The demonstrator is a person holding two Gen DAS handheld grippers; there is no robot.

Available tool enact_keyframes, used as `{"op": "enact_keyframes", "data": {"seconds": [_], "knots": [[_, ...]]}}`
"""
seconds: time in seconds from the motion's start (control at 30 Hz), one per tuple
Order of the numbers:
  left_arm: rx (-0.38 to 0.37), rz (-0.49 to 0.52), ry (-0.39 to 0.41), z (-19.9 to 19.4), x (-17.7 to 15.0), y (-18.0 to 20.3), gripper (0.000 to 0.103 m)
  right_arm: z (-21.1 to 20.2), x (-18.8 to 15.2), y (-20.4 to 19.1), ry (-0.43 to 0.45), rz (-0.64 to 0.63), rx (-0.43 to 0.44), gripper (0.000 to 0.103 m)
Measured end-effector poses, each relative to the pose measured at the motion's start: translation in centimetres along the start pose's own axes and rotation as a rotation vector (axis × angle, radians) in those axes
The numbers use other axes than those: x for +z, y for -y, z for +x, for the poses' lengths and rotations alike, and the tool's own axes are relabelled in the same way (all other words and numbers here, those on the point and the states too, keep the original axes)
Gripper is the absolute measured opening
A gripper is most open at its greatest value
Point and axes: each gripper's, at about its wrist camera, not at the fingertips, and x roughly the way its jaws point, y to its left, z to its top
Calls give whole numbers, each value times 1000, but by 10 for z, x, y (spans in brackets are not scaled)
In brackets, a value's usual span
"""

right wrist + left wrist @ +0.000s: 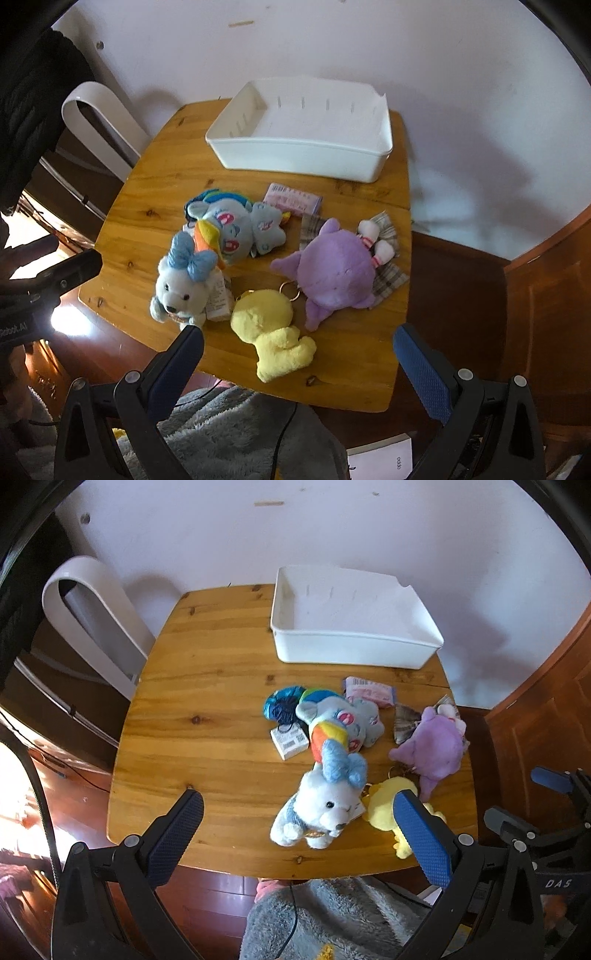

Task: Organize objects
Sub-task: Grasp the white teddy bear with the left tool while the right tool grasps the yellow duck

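Right wrist view: both grippers [295, 354] [299, 821] gape empty; pinch the soft yellow plush duck [271, 332] mid-body, then lift to the white plastic bin [295, 155]

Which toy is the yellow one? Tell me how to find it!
Start at the wooden table with the white bin at its far end. The yellow plush duck lies at the near edge, between the white puppy and the purple plush. It is the only yellow toy.

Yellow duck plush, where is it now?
The yellow duck plush lies at the near edge of the wooden table, between the white dog plush and the purple plush, just ahead of the right gripper.
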Motion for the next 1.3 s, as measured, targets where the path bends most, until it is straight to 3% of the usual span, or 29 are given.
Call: {"op": "enact_keyframes", "data": {"seconds": [0.33, 0.47, 0.63, 0.8, 0.97, 1.13, 1.3], "knots": [[-86, -39, -83, 50, -25, -8, 102, 47, -12, -2, -86, -12, 73, 102], [-54, -20, -93, 72, -30, -6, 102, 63, -16, -2, -92, -26, 57, 101], [-107, -53, -173, 108, -37, -7, 102, 89, -26, -2, -130, -48, 79, 90], [-123, -36, -181, 127, -39, -6, 102, 116, -34, -4, -178, -59, 79, 82], [-115, -32, -178, 139, -36, -5, 102, 136, -39, -10, -197, -81, 69, 79], [-73, -37, -187, 148, -34, -5, 102, 156, -42, -18, -231, -100, 73, 68], [-73, -36, -215, 156, -35, -7, 102, 162, -43, -24, -217, -136, 20, 65]]}}
